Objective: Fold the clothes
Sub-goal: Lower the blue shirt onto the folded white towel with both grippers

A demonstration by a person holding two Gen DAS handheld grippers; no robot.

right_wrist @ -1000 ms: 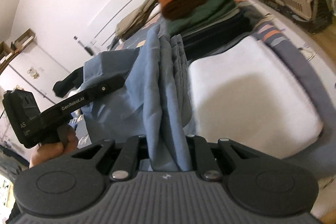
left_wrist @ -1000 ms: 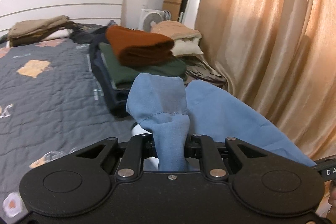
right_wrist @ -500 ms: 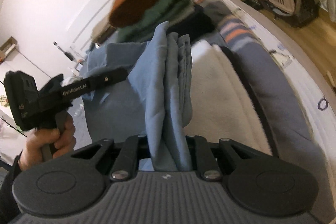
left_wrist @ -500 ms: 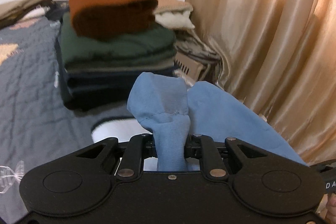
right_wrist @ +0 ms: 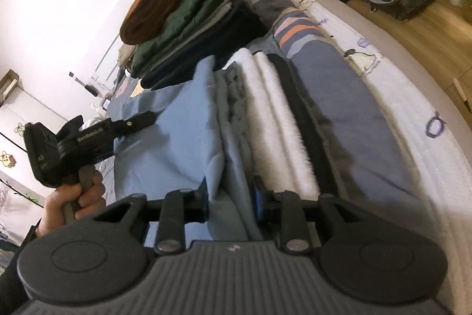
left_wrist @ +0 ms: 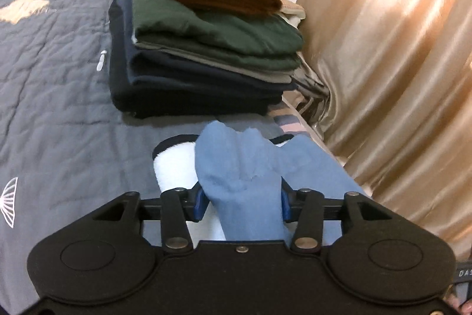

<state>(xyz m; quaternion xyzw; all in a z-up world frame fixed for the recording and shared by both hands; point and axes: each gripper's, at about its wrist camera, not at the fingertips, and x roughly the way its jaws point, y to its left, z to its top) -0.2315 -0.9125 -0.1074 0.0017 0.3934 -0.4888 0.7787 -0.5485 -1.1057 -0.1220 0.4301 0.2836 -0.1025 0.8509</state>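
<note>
Both grippers are pinching the soft light-blue garment (right_wrist: 191, 143): left gripper (left_wrist: 240, 198) clamping a bunched edge, right gripper (right_wrist: 228, 197) nipping stacked folds, over the white fleecy folded cloth (right_wrist: 277, 120) on the grey quilted bed (left_wrist: 59, 114). Judging it wants lowering level, edges aligned. "GenRobot" is showing on the left tool; "DAS" is showing cropped at the left view's edge.
</note>
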